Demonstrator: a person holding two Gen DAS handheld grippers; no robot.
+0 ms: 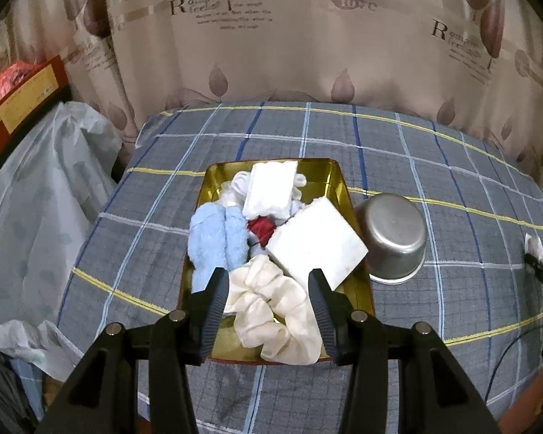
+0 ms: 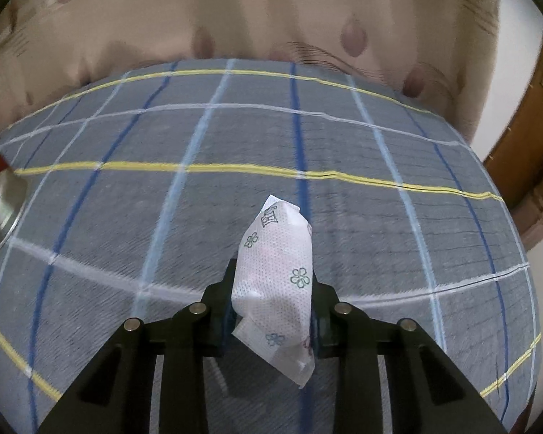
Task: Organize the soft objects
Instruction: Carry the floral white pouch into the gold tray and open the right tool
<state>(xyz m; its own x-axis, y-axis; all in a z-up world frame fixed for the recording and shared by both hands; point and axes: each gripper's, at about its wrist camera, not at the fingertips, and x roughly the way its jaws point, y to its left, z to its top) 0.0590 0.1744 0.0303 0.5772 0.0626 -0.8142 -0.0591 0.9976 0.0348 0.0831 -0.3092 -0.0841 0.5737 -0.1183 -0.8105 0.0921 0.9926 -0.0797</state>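
Note:
A gold tin tray [image 1: 338,171] on the plaid cloth holds soft things: a cream scrunchie [image 1: 271,311], a light blue towel [image 1: 217,240], a white sponge block [image 1: 316,240], a white pad [image 1: 271,190] and a red item [image 1: 261,228]. My left gripper [image 1: 269,278] is open, its fingers on either side of the scrunchie at the tray's near end. My right gripper [image 2: 273,275] is shut on a white flower-printed packet [image 2: 277,278] above the cloth. That packet also shows at the far right of the left wrist view [image 1: 534,244].
An upturned steel bowl [image 1: 394,238] sits right of the tray; it also shows at the left edge of the right wrist view [image 2: 0,202]. A plaid cloth [image 1: 452,188] covers the table. A curtain [image 1: 271,54] hangs behind. A plastic-covered heap [image 1: 36,209] lies left.

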